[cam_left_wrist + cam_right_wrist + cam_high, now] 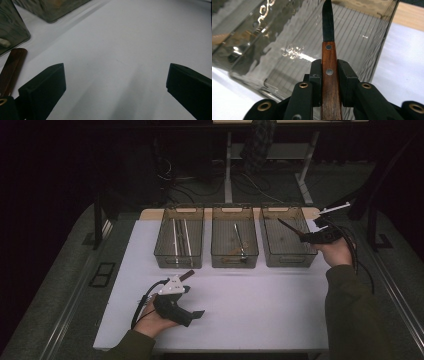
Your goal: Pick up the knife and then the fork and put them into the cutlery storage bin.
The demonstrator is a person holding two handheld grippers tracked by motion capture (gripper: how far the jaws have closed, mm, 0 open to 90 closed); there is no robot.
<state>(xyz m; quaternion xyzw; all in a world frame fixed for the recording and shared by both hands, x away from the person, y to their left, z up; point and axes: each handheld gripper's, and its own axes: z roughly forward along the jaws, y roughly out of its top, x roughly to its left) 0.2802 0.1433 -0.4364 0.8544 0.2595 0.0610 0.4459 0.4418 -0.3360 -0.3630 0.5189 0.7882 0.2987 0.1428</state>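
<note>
A wooden-handled knife point(329, 72) is held in the right tool point(329, 71), whose jaws are closed flat against the two sides of the riveted handle, just behind the dark blade. In the high view the right tool point(305, 236) is seen above the right-hand bin point(285, 259) of three clear bins, with the blade pointing up and left over the bin's interior. The knife is judged stiff and light, its smooth handle liable to slip or pivot if gripped loosely; the handle, near the rivets, is the proper place to take hold, the blade being thin and edged. The left tool point(113, 85) rests low over the white bench point(130, 45), its jaws standing wide apart with nothing between them. A second brown wooden handle point(12, 67) lies on the bench just beside the left jaw, apart from it. The middle bin point(235, 257) and left bin point(178, 260) contain long slender utensils, too small to be identified.
</note>
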